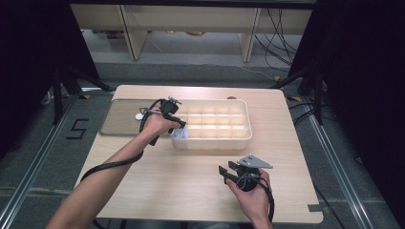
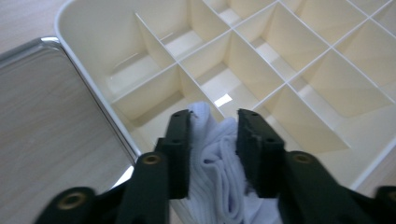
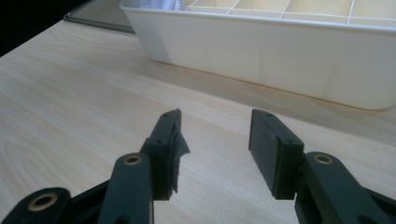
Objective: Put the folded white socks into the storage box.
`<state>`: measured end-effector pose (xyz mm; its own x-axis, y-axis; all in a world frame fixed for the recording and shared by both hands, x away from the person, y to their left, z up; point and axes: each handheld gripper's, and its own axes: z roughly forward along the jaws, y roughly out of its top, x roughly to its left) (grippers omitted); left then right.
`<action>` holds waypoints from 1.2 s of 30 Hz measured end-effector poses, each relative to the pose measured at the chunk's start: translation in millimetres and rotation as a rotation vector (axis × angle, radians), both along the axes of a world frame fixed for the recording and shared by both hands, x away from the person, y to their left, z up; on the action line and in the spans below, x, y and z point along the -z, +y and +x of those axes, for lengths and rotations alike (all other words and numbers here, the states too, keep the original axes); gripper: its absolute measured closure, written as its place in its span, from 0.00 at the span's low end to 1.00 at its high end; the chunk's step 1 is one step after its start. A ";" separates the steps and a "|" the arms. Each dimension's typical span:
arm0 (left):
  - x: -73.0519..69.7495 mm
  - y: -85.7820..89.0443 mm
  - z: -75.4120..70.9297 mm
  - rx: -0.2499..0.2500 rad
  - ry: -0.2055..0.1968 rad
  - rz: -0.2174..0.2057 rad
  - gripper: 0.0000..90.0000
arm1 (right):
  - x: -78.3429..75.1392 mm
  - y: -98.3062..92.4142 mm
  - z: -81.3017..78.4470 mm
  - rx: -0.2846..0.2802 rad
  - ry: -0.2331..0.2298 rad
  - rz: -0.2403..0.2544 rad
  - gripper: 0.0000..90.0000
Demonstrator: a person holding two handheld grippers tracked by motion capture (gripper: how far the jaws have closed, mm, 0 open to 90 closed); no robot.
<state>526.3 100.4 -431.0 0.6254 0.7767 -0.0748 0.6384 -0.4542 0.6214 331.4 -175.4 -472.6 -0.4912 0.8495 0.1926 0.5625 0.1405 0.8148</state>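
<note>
Table: sock between left tongs

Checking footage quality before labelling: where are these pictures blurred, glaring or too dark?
High view: both side edges fall into black; the table is evenly lit. Left gripper view: the jaws' near ends are soft, a bright glint sits on the divided box floor, and the white cloth is fairly sharp. Right gripper view: the top left corner is dark, the jaw bases blurred.

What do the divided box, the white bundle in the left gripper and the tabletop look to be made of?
Divided box: likely plastic, cream and glossy, with thin moulded partitions catching highlights. White bundle: soft ribbed knit fabric, probably a sock, matte and folded. Tabletop: pale wood-grain surface, perhaps laminate, smooth with a low sheen.
</note>
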 end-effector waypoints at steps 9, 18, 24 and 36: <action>3.4 -12.1 -9.6 0.068 -0.002 0.110 0.94 | -0.6 3.7 -2.1 -0.002 0.026 0.037 0.61; 8.6 -13.3 -8.1 0.065 0.031 0.129 0.96 | -0.5 1.5 0.4 -0.016 -0.004 0.005 0.61; 11.9 -9.9 -6.3 0.055 0.061 0.108 0.97 | -0.5 3.2 -2.2 0.000 0.026 0.024 0.61; 13.8 -15.9 -8.0 0.064 0.053 0.160 0.98 | -1.8 0.6 -0.7 -0.010 -0.005 0.003 0.61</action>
<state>518.2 84.5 -444.7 0.6725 0.7400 0.0121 0.6349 -0.5852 0.5044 330.7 -174.8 -470.8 -0.5005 0.8440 0.1928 0.5569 0.1434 0.8181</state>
